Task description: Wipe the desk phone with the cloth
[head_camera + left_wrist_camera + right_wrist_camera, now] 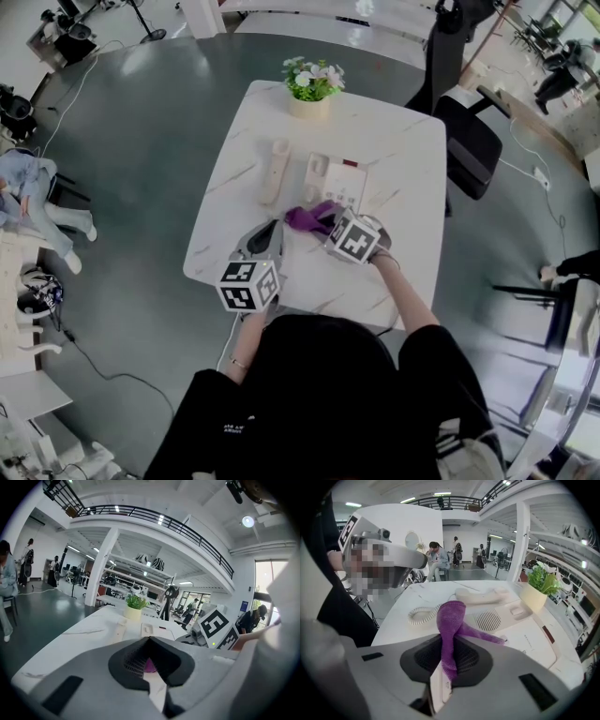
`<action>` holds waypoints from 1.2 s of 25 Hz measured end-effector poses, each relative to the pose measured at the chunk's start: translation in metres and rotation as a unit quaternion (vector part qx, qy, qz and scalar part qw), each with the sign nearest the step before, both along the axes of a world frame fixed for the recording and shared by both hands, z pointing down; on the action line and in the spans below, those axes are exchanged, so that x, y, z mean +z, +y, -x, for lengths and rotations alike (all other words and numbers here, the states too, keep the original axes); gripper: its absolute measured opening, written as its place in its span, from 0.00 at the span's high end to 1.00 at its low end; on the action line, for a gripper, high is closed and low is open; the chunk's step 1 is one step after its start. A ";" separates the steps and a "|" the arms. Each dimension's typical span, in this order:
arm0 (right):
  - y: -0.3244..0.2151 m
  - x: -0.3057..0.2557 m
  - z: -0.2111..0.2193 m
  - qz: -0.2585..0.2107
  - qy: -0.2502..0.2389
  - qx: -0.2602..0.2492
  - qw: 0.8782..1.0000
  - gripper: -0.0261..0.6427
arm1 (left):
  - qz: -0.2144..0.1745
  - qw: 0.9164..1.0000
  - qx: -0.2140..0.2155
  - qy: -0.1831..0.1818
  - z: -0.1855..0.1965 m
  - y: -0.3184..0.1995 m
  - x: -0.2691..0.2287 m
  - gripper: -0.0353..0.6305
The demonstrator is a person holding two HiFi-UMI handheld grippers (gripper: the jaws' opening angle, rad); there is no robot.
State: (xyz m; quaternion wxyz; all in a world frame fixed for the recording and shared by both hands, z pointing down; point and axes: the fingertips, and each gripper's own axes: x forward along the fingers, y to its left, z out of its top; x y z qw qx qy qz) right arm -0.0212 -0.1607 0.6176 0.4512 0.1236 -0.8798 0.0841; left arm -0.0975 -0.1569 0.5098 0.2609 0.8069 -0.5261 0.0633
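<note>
The cream desk phone base lies mid-table, its handset off the cradle on the table to its left. My right gripper is shut on the purple cloth at the base's near-left corner. In the right gripper view the cloth rises from between the jaws and drapes onto the base, by the speaker grille; the handset and coiled cord lie beyond. My left gripper hovers over the table's near left, jaws together and holding nothing.
A potted plant stands at the white marble table's far edge. A black office chair is at the right. People sit and stand on the floor around the table.
</note>
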 end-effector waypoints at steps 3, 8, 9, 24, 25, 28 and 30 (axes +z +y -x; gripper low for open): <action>0.003 -0.001 -0.002 0.002 0.006 0.001 1.000 0.91 | -0.002 1.000 -0.002 0.001 0.001 0.002 -0.001 0.95; 0.011 0.001 0.001 0.020 -0.005 0.002 1.000 0.90 | -0.005 1.000 -0.004 0.000 0.003 0.004 -0.004 0.95; 0.014 0.001 0.002 0.026 -0.009 0.003 1.000 0.91 | -0.006 1.000 -0.004 -0.001 0.003 0.004 -0.004 0.95; 0.027 -0.012 0.005 0.091 -0.077 0.042 0.992 0.91 | -0.024 1.000 -0.008 0.000 0.007 0.006 -0.021 0.95; 0.027 -0.017 0.005 0.091 -0.082 0.046 0.991 0.91 | -0.026 1.000 -0.009 0.000 0.007 0.006 -0.021 0.95; 0.028 -0.022 0.003 0.115 -0.111 0.070 0.985 0.91 | -0.029 1.000 -0.011 0.001 0.008 0.007 -0.024 0.95; 0.029 -0.026 0.001 0.133 -0.139 0.090 0.977 0.91 | -0.033 0.999 -0.012 0.000 0.009 0.007 -0.027 0.95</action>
